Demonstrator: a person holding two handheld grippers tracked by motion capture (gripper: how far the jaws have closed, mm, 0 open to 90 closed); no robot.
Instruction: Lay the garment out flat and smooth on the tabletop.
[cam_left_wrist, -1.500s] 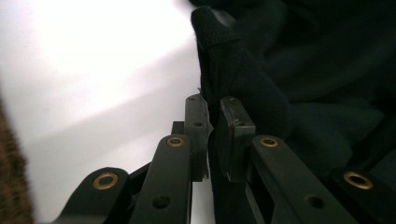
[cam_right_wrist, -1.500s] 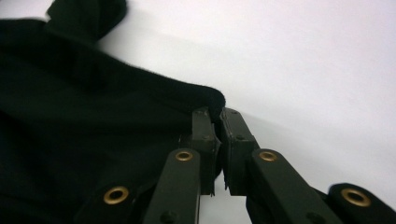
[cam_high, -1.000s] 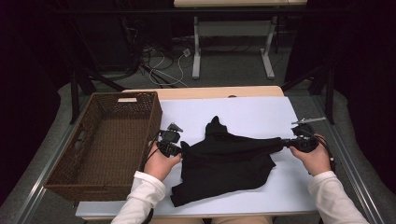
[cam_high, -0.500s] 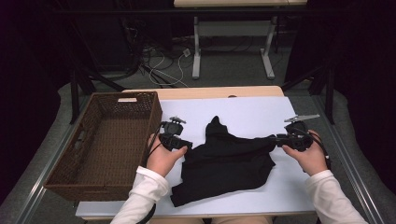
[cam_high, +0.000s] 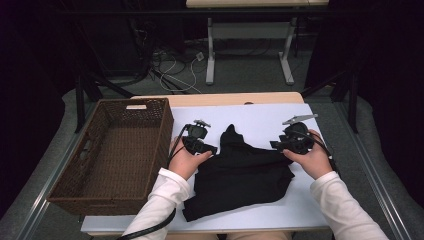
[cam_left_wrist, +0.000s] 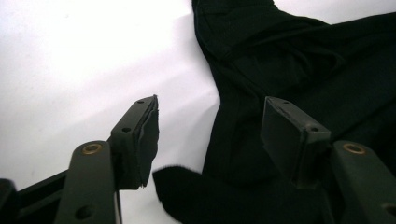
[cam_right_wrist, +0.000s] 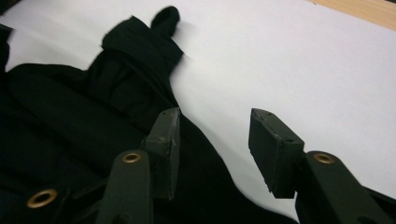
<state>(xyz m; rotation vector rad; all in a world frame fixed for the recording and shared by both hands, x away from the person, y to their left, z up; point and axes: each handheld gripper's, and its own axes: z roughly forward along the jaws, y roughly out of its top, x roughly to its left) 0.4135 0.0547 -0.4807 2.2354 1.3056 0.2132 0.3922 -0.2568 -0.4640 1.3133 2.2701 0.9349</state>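
Note:
A black garment (cam_high: 240, 175) lies crumpled on the white table cover (cam_high: 260, 117), with a pointed fold sticking up at its far edge. My left gripper (cam_high: 209, 148) hovers at the garment's left edge, and my right gripper (cam_high: 276, 145) at its right edge. Both sets of jaws have just been opening, and no cloth is pinched between them. In the left gripper view the left gripper (cam_left_wrist: 212, 121) stands open over the garment (cam_left_wrist: 317, 70), which lies below and beyond the jaws. In the right gripper view the right gripper (cam_right_wrist: 217, 130) stands open above the garment's (cam_right_wrist: 70, 116) edge.
A brown wicker basket (cam_high: 166, 132) stands at the left of the table, close to my left hand. Bare white cover lies beyond the garment. Past the far table edge are the legs of another table (cam_high: 210, 55) and loose cables on the floor.
Both grippers have let go of the garment, which was stretched between them, and opened. They have moved inward and a little away from the person. The garment now lies slack and narrower.

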